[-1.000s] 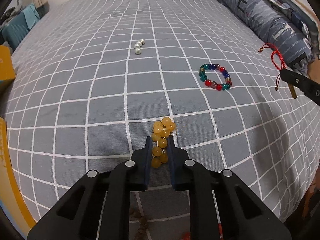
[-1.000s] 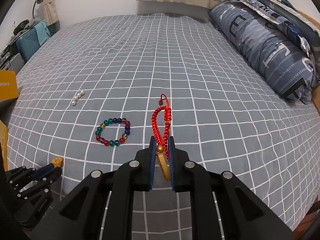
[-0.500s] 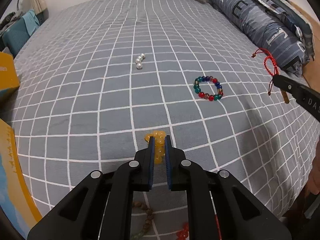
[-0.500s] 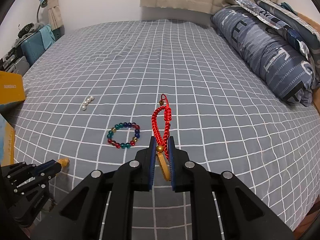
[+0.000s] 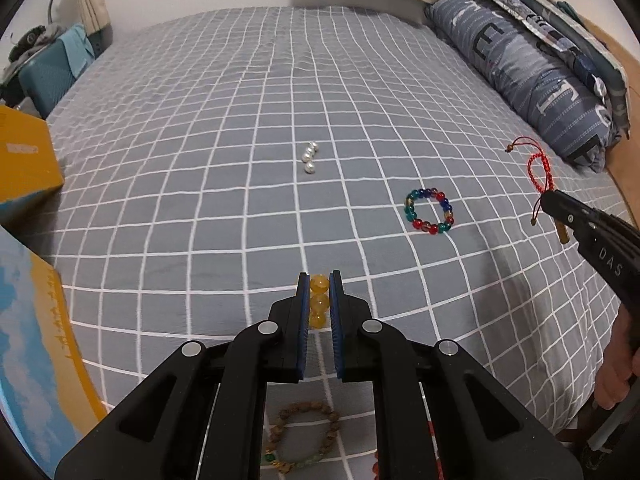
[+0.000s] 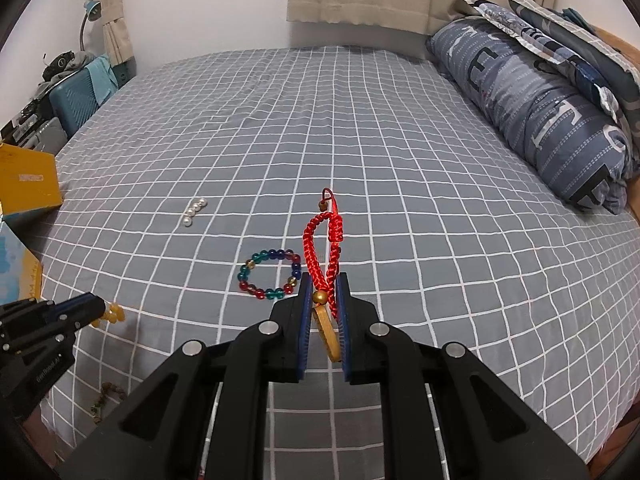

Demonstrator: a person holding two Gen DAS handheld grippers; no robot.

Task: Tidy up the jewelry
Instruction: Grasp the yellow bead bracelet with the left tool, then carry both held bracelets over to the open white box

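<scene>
My left gripper [image 5: 319, 280] is shut on a yellow bead bracelet [image 5: 319, 300] and holds it above the grey checked bedspread [image 5: 240, 128]; it also shows in the right wrist view [image 6: 96, 306] with the yellow beads [image 6: 114, 314] at its tip. My right gripper [image 6: 323, 284] is shut on a red braided cord bracelet [image 6: 320, 248] with a gold pendant [image 6: 328, 332]; it shows at the right of the left wrist view [image 5: 550, 198]. A multicoloured bead bracelet [image 5: 429, 211] and a short string of pearls [image 5: 309, 157] lie on the bed.
A brown bead bracelet [image 5: 304, 436] lies under my left gripper near the bed's front edge. A yellow box [image 5: 24, 160] and a blue-and-yellow box [image 5: 32, 344] stand at the left. Blue pillows [image 6: 532, 100] line the right side.
My left gripper closed on the yellow beads and lifted them off the bed, pulling back. My right gripper, still holding the red cord, also rose a little.
</scene>
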